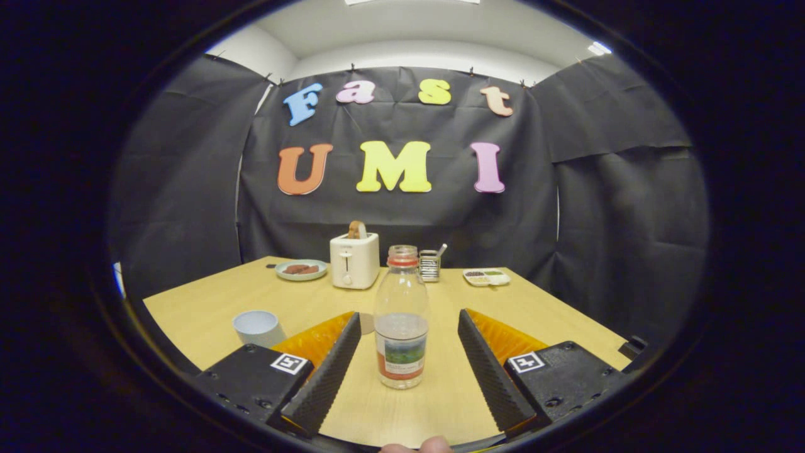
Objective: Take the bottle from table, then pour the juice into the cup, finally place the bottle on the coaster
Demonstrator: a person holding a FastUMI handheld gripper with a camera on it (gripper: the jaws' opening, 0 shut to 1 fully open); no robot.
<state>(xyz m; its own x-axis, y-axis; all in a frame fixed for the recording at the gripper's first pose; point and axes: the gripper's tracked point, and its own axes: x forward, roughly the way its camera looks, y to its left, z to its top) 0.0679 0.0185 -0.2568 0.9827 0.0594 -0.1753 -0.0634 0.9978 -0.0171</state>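
Observation:
A clear plastic bottle [401, 321] with a red neck ring and no cap stands upright on the wooden table [553, 314]. It holds a little liquid low down, behind a label. My gripper [409, 316] is open, one finger on each side of the bottle with a gap on both sides, so neither finger touches it. A pale blue cup [256, 327] stands on the table just outside the left finger. A small pale flat thing [366, 323] peeks out between the left finger and the bottle; I cannot tell what it is.
At the table's far side stand a white toaster [355, 261] with a bread slice in it, a plate of food [301, 269] to its left, a small metal rack [430, 264] and a little white tray [486, 277]. Black cloth walls close the booth.

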